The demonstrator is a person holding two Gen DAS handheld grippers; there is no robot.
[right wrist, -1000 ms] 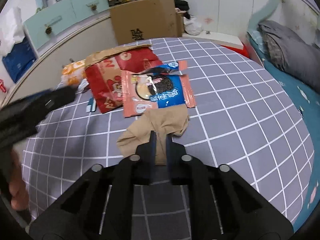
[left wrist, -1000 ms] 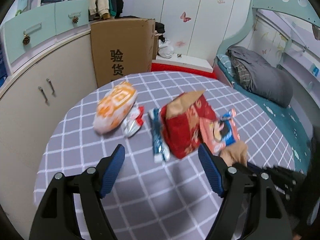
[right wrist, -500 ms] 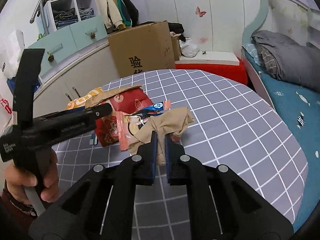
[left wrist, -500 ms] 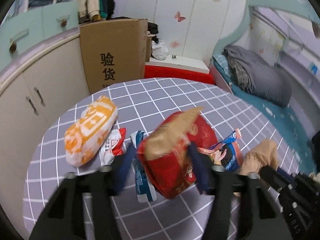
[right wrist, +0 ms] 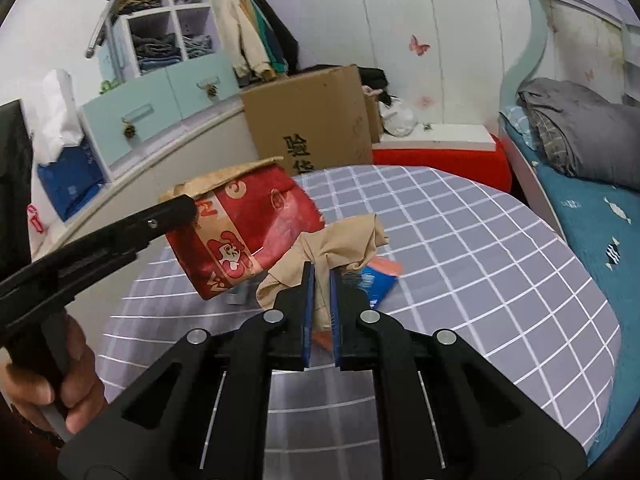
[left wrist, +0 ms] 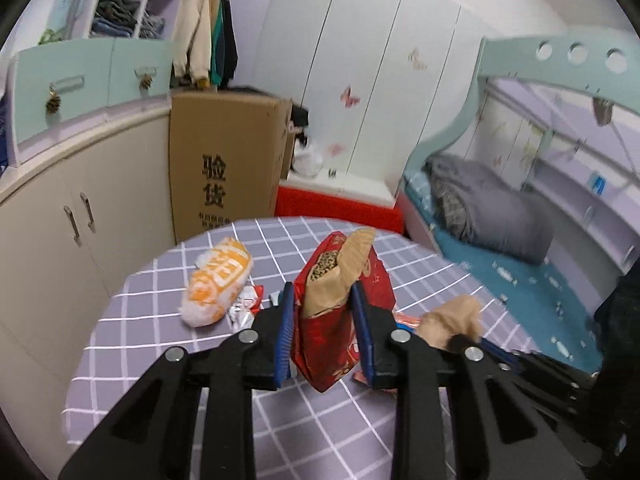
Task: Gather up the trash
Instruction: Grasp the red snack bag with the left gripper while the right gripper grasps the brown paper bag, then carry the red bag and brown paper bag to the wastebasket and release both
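Bedroom with white wardrobe doors, tall cardboard box far left. Round table under grey checked cloth. Crinkled red snack bag between the closing left gripper pads; limp beige cloth pinched by right gripper, off the cloth.

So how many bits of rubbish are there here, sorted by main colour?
Red: 2, the red snack bag and the small red-and-white wrapper
Orange: 1, the orange-and-white packet
Beige: 1, the crumpled beige cloth
Blue and pink: 1, the cookie packet
Total: 5 that show clearly
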